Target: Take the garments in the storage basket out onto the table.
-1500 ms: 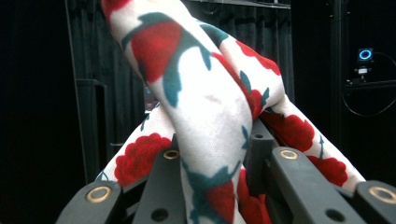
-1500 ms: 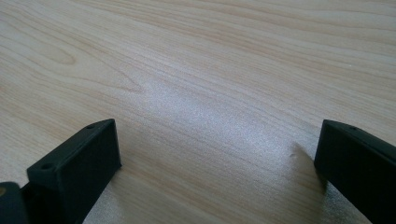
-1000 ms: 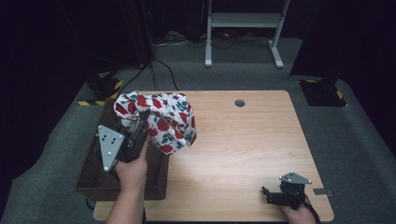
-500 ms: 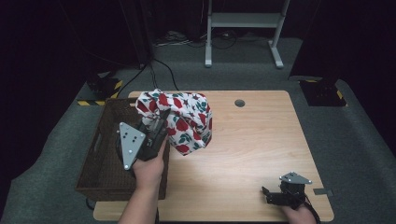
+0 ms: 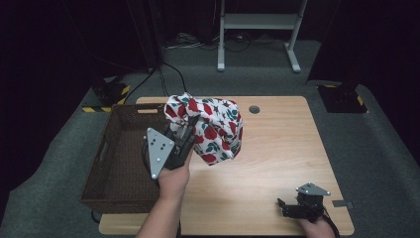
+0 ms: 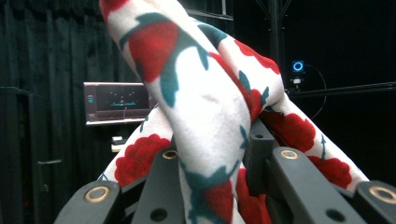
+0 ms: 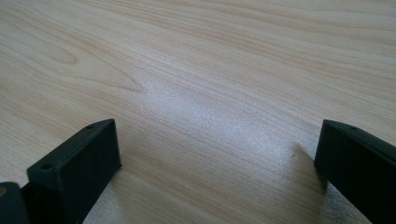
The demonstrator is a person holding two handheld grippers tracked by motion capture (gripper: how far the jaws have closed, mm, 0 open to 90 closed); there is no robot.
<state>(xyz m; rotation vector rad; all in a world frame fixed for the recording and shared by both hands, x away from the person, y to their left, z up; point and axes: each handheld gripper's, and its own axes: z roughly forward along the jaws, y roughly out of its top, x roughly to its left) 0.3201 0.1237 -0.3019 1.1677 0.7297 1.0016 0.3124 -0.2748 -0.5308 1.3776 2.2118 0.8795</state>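
Observation:
A white cloth [image 5: 214, 130] printed with red flowers and green leaves hangs bunched above the wooden table [image 5: 277, 148], held up by my left gripper [image 5: 187, 125], which is shut on it. In the left gripper view the cloth [image 6: 205, 107] is pinched between the black jaws and rises out of the top of the frame. My right gripper [image 5: 283, 208] rests low at the table's front right corner. It is open, its jaws wide apart over bare wood [image 7: 210, 107] with nothing between them.
A dark woven basket [image 5: 106, 153] stands at the table's left edge, just left of the hanging cloth. A round cable hole [image 5: 254, 109] sits near the table's back edge. Cables and a metal stand's feet [image 5: 257, 62] lie on the grey floor behind.
My left gripper has carried the cloth to the right, from above the basket out over the table's left part. The right gripper has stayed where it was.

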